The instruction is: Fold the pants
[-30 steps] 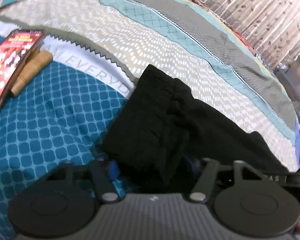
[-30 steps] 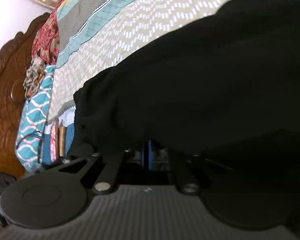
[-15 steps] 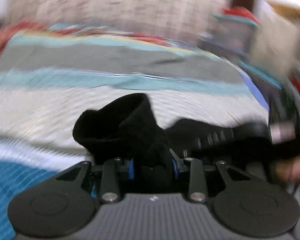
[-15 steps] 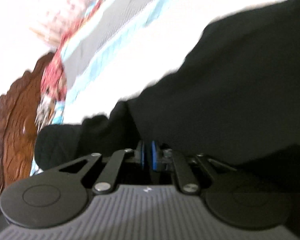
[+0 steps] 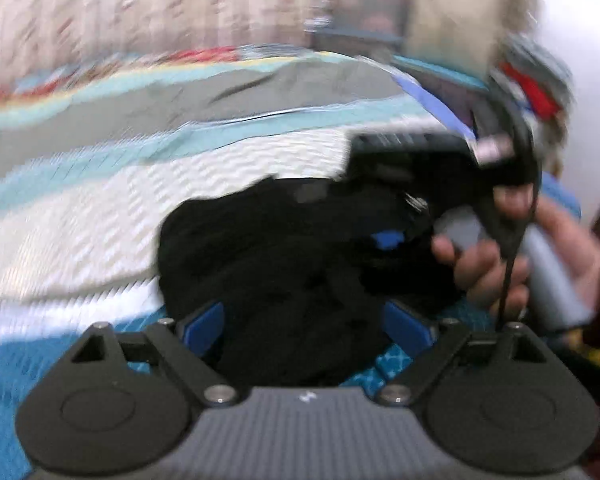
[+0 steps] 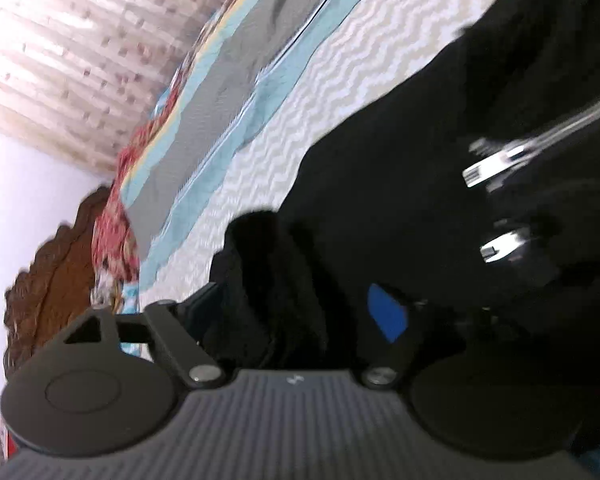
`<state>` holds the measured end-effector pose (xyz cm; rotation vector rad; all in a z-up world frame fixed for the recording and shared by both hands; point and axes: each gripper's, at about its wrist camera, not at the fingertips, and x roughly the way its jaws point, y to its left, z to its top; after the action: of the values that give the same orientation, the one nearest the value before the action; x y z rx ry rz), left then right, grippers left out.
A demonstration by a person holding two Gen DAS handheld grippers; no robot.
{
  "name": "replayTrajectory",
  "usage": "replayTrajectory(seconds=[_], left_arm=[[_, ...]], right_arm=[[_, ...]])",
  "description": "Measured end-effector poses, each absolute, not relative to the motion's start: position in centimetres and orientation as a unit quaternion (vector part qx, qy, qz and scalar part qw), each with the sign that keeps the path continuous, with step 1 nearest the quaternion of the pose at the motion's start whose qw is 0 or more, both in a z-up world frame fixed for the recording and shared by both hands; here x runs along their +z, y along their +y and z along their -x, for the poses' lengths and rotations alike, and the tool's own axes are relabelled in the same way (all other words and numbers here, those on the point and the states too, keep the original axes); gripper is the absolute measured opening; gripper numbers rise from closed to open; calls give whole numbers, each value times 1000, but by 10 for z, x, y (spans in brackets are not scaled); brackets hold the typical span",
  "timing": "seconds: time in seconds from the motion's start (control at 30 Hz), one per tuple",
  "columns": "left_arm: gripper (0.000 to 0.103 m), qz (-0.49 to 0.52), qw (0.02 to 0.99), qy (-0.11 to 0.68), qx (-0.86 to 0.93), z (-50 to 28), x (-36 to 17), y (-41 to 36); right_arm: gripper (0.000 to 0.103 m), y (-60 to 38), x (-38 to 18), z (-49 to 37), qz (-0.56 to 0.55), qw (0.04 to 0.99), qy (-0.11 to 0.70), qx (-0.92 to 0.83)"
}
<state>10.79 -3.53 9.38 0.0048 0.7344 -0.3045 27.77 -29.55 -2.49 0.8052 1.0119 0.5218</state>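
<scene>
The black pants [image 5: 284, 264] lie bunched in a heap on the patterned bedspread [image 5: 100, 184]. My left gripper [image 5: 304, 324] is open, its blue pads [image 5: 204, 324] spread on either side of the heap. My right gripper [image 6: 300, 312] is open too, with black cloth [image 6: 420, 168] lying between its fingers; one blue pad [image 6: 388, 312] shows. The right gripper also shows in the left wrist view [image 5: 420, 160], held by a hand just beyond the pants. Both views are blurred.
The striped bedspread [image 6: 236, 92] stretches away to a carved wooden headboard [image 6: 48, 264] and a curtain [image 6: 60, 40]. Cluttered items [image 5: 364, 4] stand past the bed's far side. The person's hand [image 5: 500, 256] is at the right.
Both grippers were shut on the pants and have opened. The pants have been carried over and now lie bunched between the two grippers. The left view swung right.
</scene>
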Motion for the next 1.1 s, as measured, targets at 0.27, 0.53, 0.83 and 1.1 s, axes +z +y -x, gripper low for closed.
replayTrajectory(seconds=[0.27,0.53,0.83,1.1], left_arm=[[59,133,905,403,-26,-122,91,33],[59,89,917,381,-82,-157,97,-35],[55,10,911,381,-155,-200,96,-131],[68,-38,873,469,-129,-249,41,-176]], right_arm=[[22,-241,4,-273,-193,833,438,276],[30,-326,22,-251,-147,898,379,168],[58,-445,47,-212,-175,945,270,64],[71,-538,0,-201,-281,911,297,-48]])
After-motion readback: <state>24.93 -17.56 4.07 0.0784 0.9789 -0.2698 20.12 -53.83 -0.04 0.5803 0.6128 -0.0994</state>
